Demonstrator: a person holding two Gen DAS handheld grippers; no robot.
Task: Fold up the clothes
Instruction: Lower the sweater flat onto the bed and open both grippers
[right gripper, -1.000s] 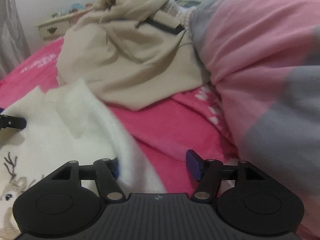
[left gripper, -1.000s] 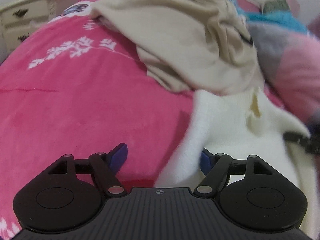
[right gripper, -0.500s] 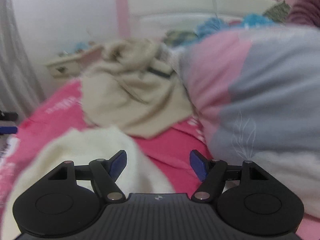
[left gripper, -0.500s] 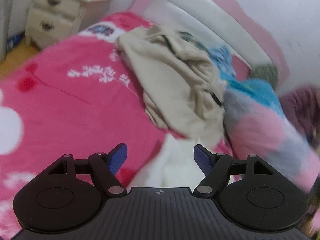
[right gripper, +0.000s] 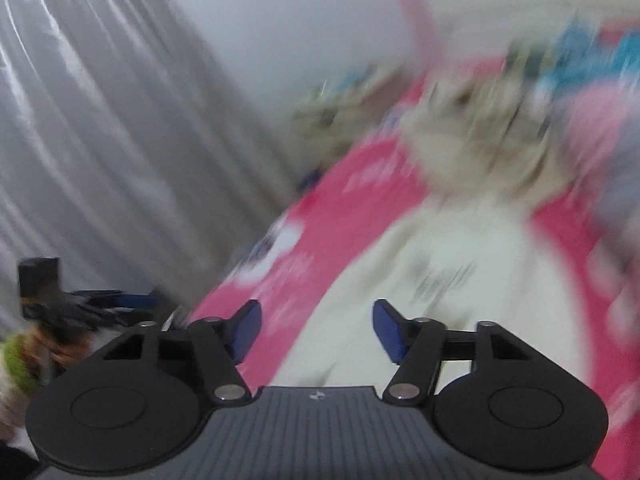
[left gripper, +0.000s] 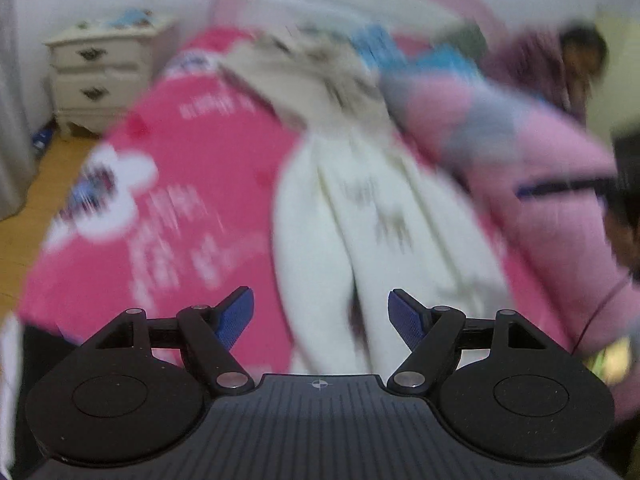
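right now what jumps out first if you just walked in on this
The bright pink bedspread fills the scene, with a white sweater stretched along its middle. Behind that lie a crumpled beige garment and a pink and grey quilt bunched on the right. Both pictures are blurred.

I've pulled both grippers up and back off the white sweater (left gripper: 360, 208); my right gripper's (right gripper: 316, 330) jaws have just narrowed, empty.

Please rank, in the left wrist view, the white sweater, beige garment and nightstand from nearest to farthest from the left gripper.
From the left gripper:
1. White sweater, just ahead of the jaws.
2. Beige garment, beyond it, mid-bed.
3. Nightstand, far left, off the bed.
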